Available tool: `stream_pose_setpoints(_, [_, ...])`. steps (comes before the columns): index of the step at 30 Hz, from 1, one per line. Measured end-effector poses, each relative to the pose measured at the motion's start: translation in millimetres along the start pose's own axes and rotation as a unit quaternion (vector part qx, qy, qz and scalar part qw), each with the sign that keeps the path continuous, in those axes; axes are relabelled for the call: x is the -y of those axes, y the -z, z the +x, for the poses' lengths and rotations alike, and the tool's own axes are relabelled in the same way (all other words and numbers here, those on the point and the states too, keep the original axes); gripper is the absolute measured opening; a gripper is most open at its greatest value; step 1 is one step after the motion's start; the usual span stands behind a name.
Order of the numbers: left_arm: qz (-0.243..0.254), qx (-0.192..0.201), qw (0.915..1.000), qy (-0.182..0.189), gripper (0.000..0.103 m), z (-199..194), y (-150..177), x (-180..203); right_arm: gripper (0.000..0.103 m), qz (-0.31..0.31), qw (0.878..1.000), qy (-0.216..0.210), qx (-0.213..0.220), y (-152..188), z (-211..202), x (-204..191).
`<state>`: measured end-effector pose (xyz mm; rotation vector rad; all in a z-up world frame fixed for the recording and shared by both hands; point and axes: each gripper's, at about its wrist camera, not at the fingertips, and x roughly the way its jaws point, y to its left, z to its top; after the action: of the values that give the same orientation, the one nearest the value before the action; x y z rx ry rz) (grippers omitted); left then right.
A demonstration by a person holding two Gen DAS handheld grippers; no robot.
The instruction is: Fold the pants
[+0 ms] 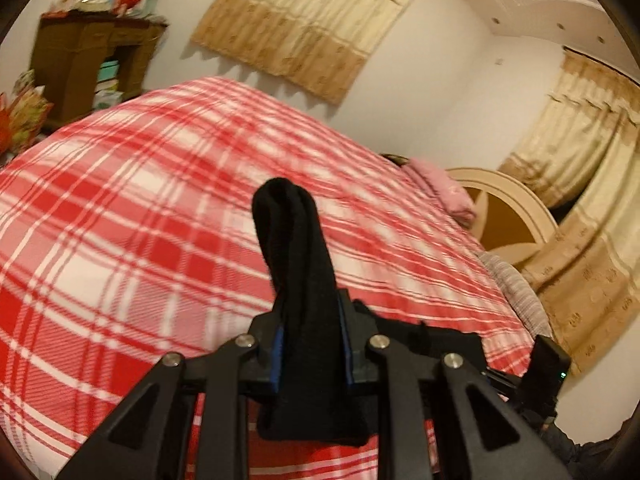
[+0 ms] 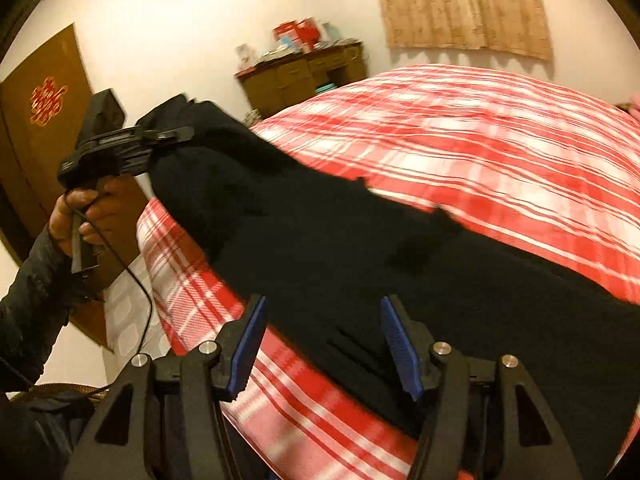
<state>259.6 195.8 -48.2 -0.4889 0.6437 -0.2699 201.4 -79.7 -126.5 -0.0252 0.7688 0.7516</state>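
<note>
The black pants [image 2: 320, 232] stretch across the red and white plaid bed [image 2: 480, 140], one end lifted at the left. My left gripper [image 1: 310, 320] is shut on a bunched end of the pants [image 1: 292, 240], held above the bed; it also shows in the right wrist view [image 2: 168, 136], gripping the raised end. My right gripper [image 2: 320, 336] is open, its blue pads on either side of the pants' near edge, just above the cloth.
A wooden dresser [image 2: 304, 76] with boxes stands beyond the bed's far corner. Beige curtains [image 1: 312, 28] hang on the wall. A pink pillow [image 1: 444, 188] and curved headboard [image 1: 512, 216] are at the right. A brown door [image 2: 40, 120] is at the left.
</note>
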Motion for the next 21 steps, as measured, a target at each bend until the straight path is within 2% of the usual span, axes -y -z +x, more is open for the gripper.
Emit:
stream_pose_setpoints(5, [0.020,-0.011,0.9994,0.026,0.022,15.1,-2.8,32.9,0.062,0.054,0.998,0.019,0.037,11.3,-34.4,28.2])
stream_pose_setpoints(11, [0.051,-0.016,0.9974,0.049,0.021,27.4,-5.8,75.4,0.064,0.079,0.992,0.039,0.085,15.4,-71.1,44.2])
stream_pose_setpoints(21, [0.092,-0.025,0.9897,0.106,0.021,44.5,-13.3,146.3,0.065,0.108,0.987,0.068,0.101,30.6,-99.7,69.2])
